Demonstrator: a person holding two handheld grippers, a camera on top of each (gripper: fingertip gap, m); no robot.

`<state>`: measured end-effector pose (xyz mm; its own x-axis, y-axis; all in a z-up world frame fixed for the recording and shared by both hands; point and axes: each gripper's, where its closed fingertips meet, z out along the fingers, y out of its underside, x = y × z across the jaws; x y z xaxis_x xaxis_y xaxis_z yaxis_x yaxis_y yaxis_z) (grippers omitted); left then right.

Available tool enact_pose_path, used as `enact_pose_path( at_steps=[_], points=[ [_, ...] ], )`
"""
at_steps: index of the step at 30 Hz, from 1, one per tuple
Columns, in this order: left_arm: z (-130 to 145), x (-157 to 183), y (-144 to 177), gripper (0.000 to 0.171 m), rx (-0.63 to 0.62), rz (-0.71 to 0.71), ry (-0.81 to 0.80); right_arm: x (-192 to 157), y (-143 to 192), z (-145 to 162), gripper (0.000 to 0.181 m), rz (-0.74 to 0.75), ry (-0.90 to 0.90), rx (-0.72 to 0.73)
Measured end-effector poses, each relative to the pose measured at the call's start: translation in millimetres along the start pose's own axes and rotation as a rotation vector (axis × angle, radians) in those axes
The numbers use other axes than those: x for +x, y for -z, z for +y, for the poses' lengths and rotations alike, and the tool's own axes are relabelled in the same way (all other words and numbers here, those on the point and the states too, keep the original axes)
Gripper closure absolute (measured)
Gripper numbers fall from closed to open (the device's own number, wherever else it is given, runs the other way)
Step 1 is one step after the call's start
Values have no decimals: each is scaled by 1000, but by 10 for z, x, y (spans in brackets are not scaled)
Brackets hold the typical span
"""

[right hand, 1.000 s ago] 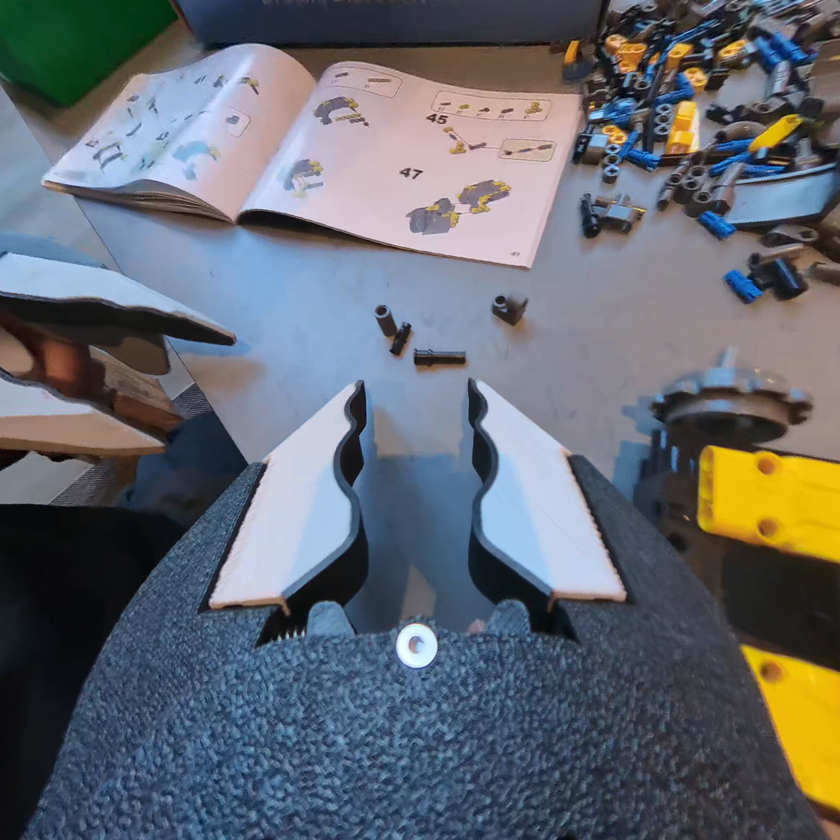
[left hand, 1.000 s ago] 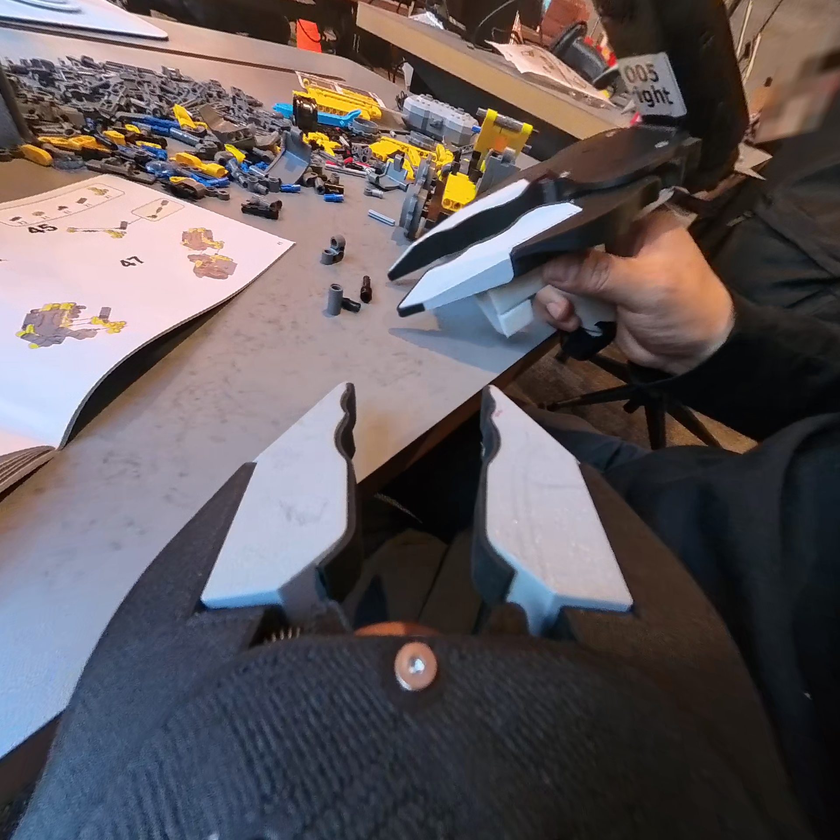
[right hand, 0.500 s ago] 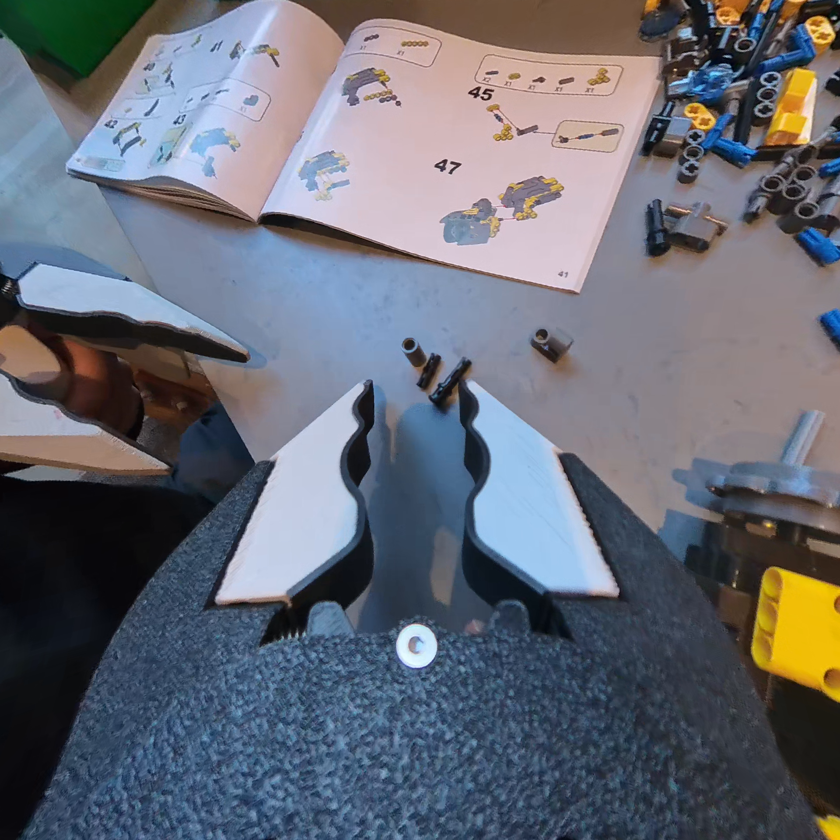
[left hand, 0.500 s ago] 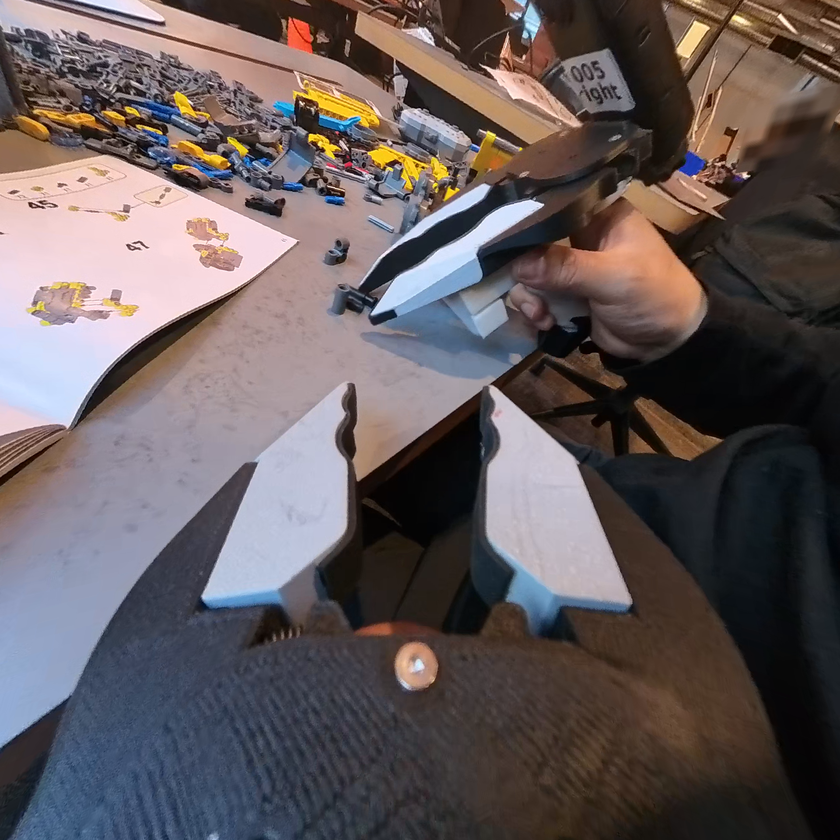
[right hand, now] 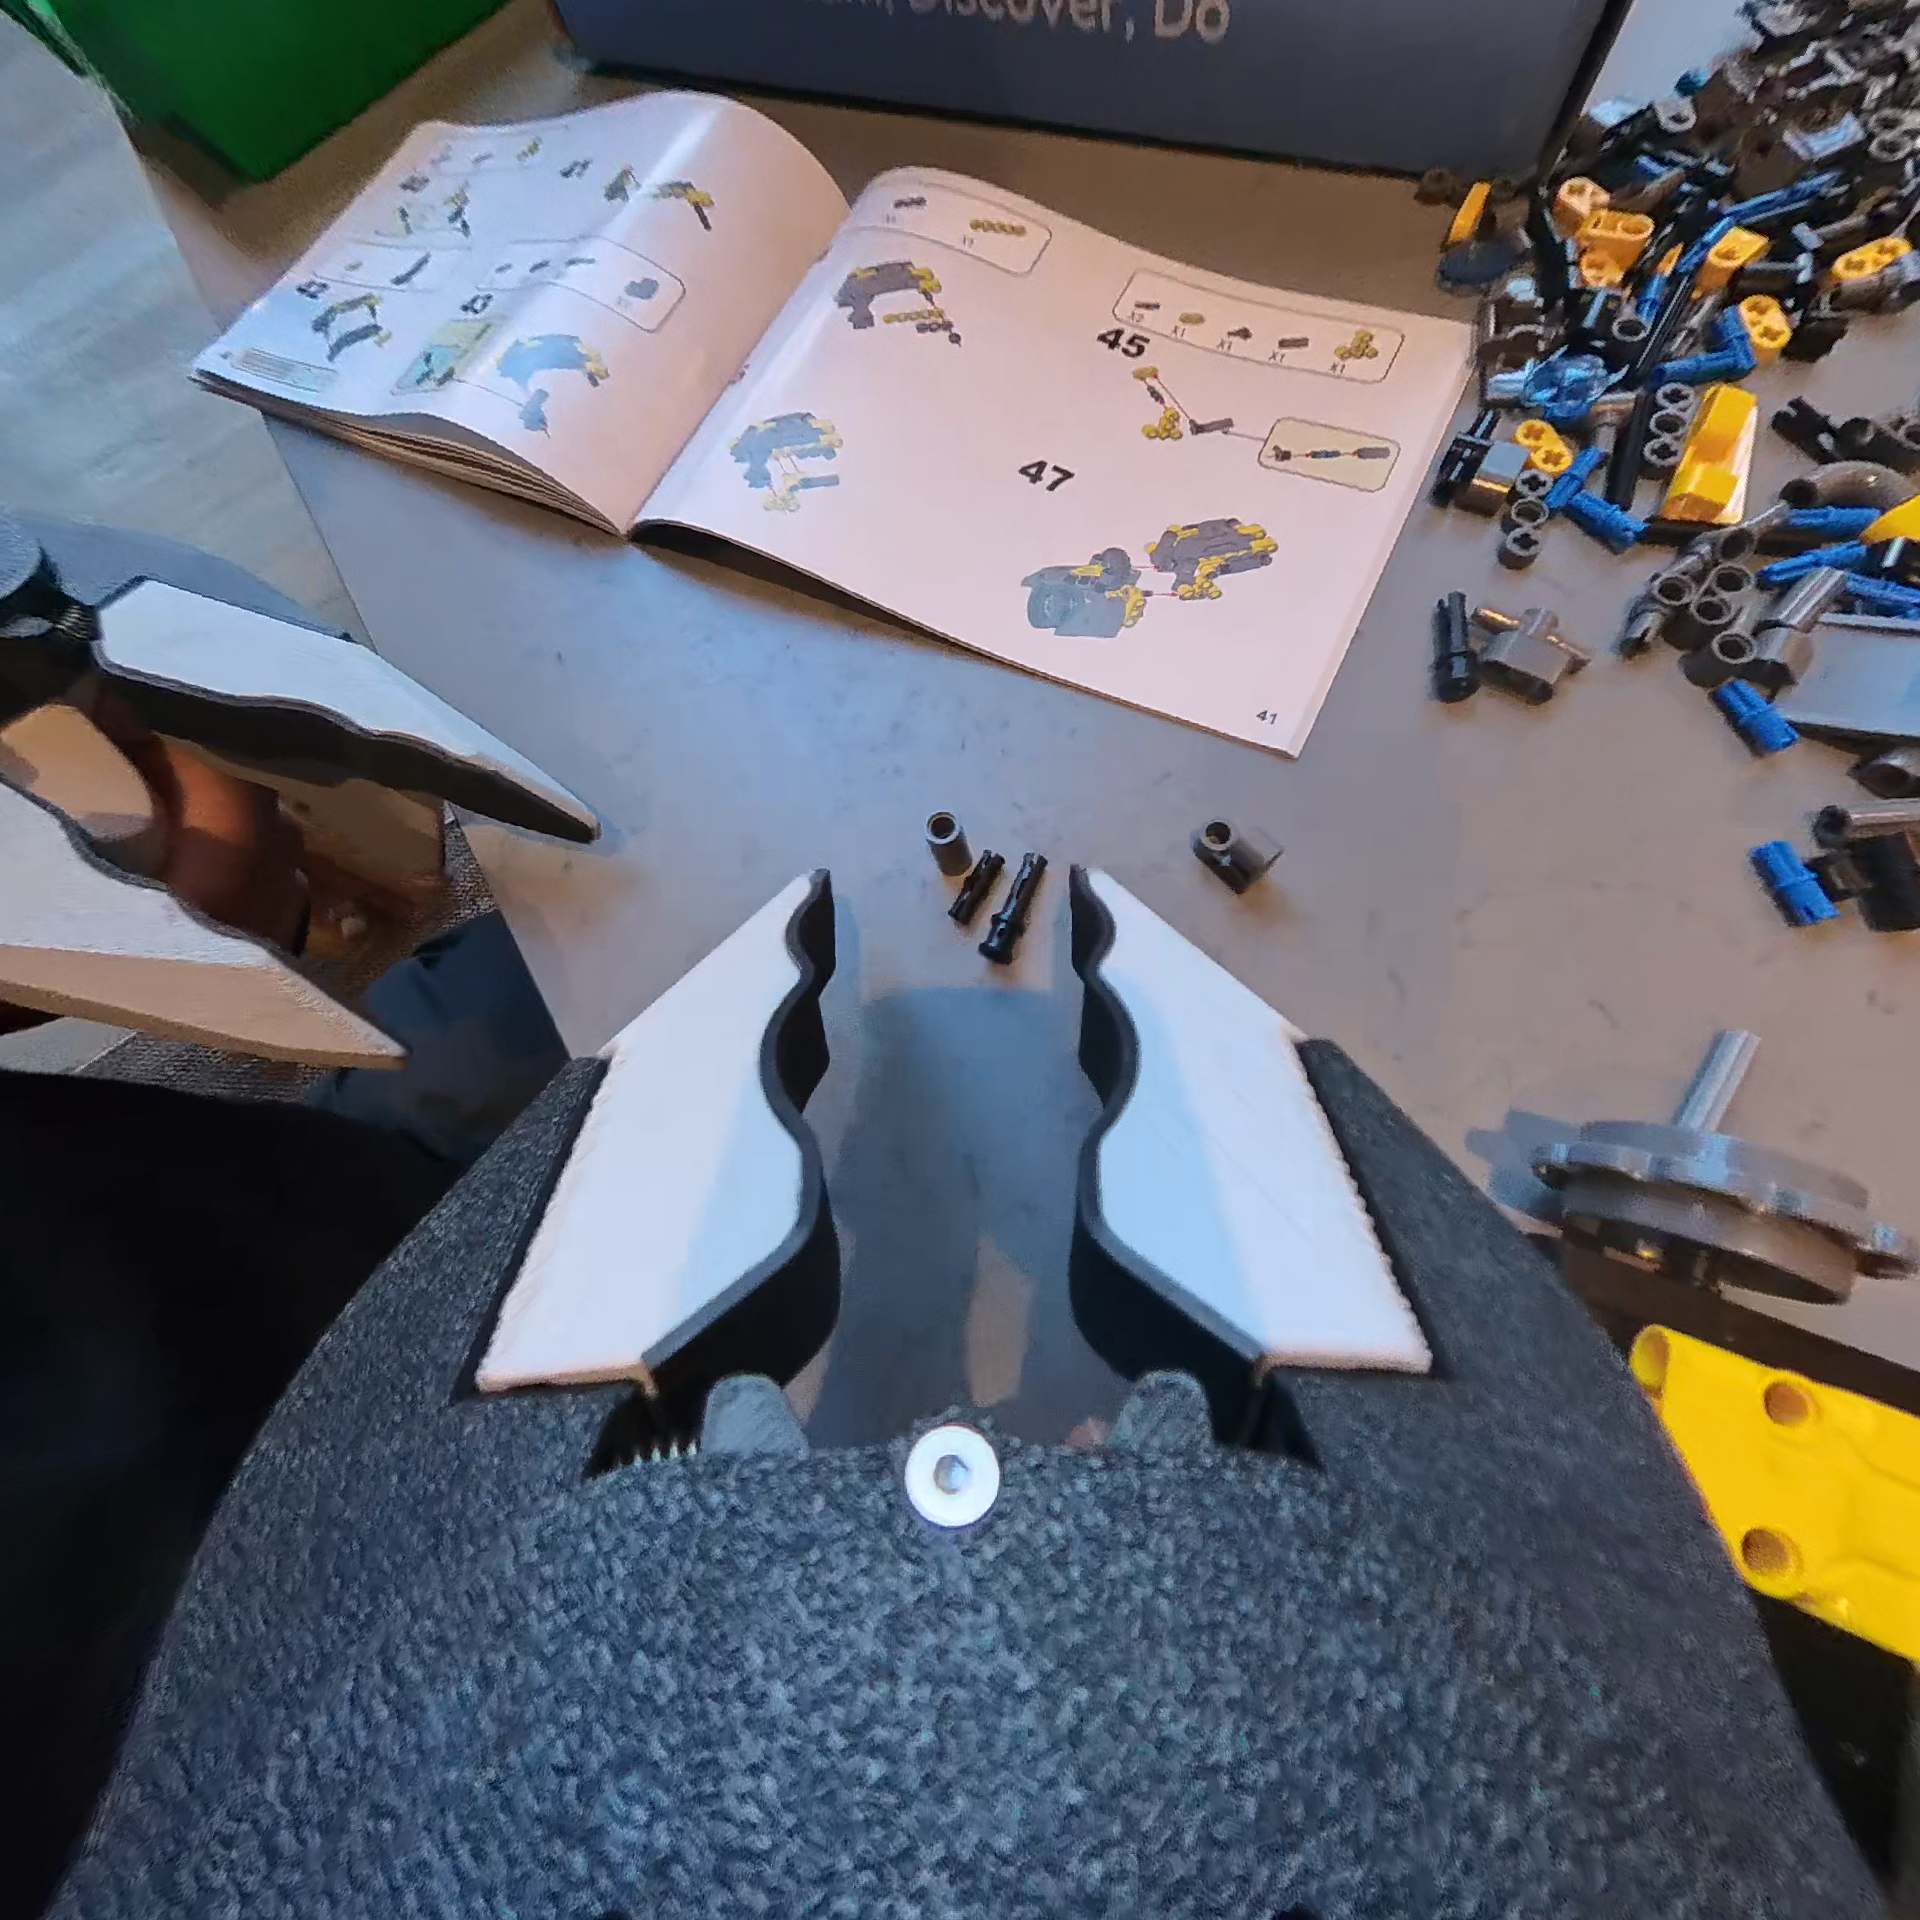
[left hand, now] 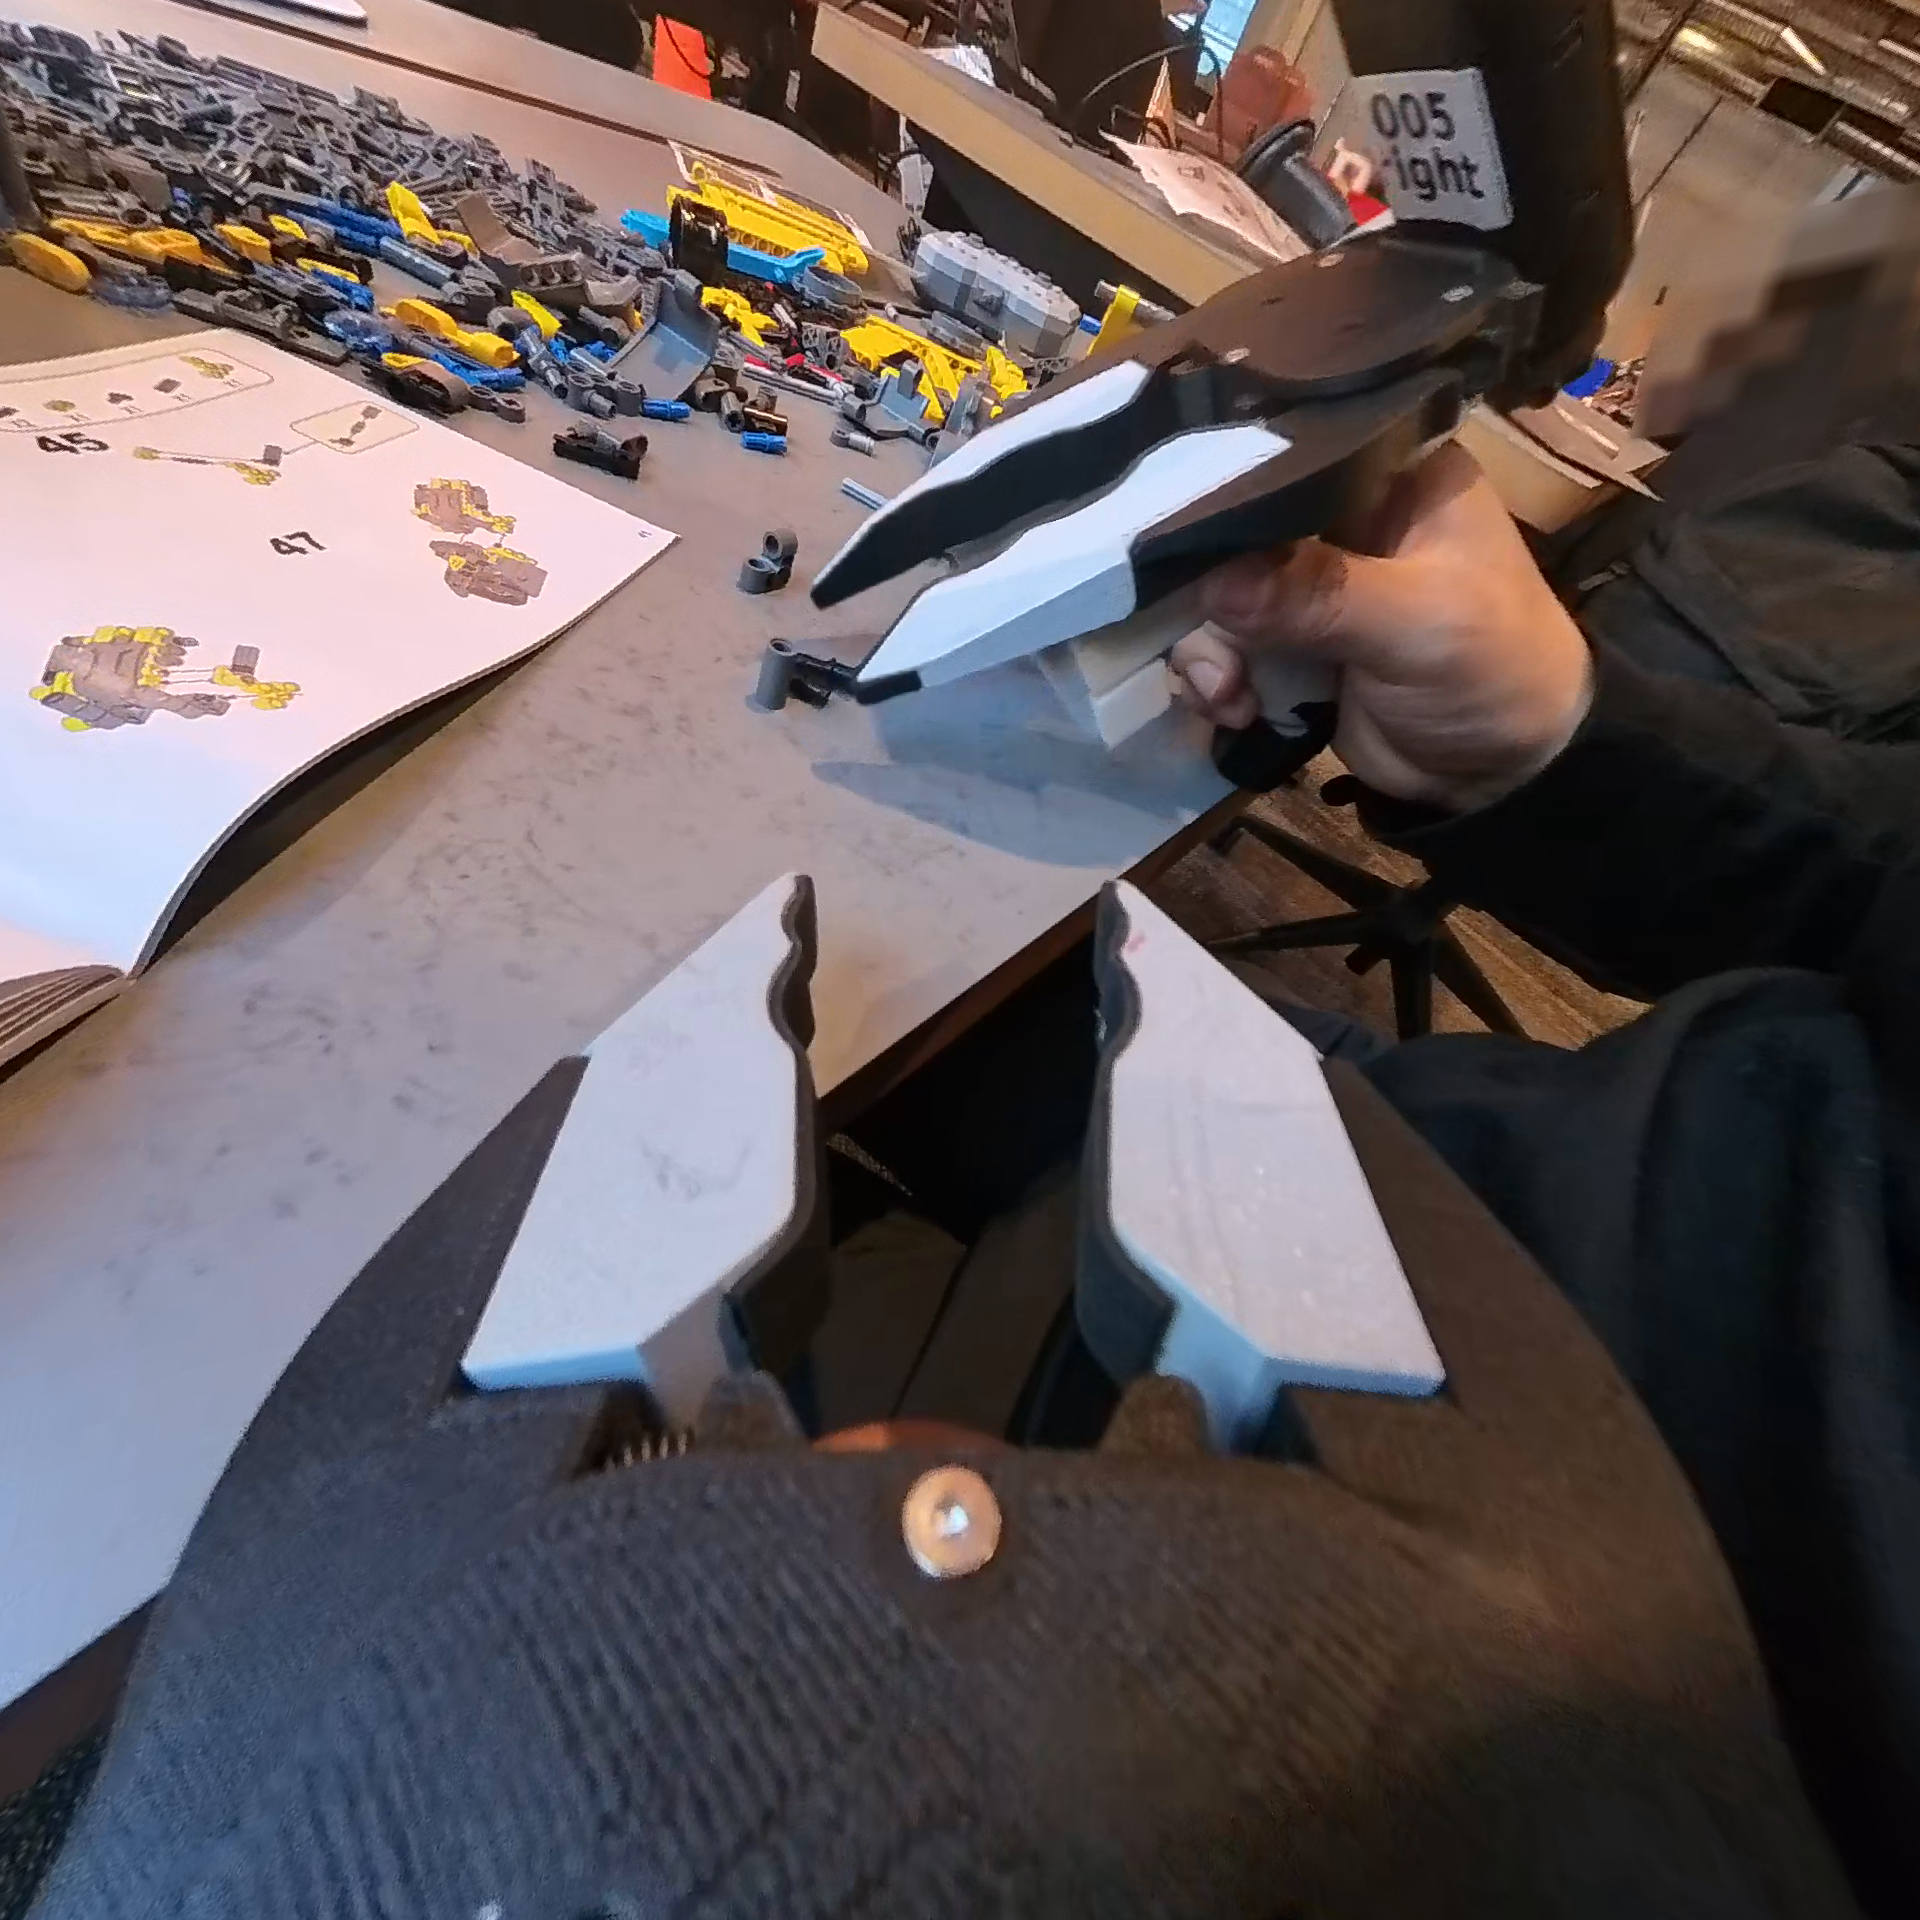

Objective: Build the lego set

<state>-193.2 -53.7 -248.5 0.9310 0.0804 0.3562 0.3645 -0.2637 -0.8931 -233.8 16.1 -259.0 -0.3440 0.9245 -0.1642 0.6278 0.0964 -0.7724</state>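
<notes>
Pins (right hand: pixel 1013 904), two small black ones, are lying on the table (right hand: pixel 727 727) right before the right gripper (right hand: pixel 951 888), its fingers spread and holding nothing. Left gripper (left hand: pixel 951 909) is hanging spread and empty at the table's edge.

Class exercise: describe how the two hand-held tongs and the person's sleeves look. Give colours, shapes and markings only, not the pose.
Both tongs match. The left tongs and right tongs each have two flat, pale grey tapered fingers with wavy black inner edges, set in a rough black body with a silver screw at its centre. The right one carries a pale printed tag and a pale handle. The sleeve is dark.
</notes>
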Motion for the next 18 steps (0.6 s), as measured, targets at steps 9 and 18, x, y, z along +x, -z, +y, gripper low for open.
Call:
enact_pose_path(
  at_steps=[9,18],
  points=[
    [12,7,-5,119,-4,5,3,-134,182,-43,136,-4,74,104],
    [44,73,-37,120,-15,24,0,-290,419,46,135,32,134,215]
  ],
)
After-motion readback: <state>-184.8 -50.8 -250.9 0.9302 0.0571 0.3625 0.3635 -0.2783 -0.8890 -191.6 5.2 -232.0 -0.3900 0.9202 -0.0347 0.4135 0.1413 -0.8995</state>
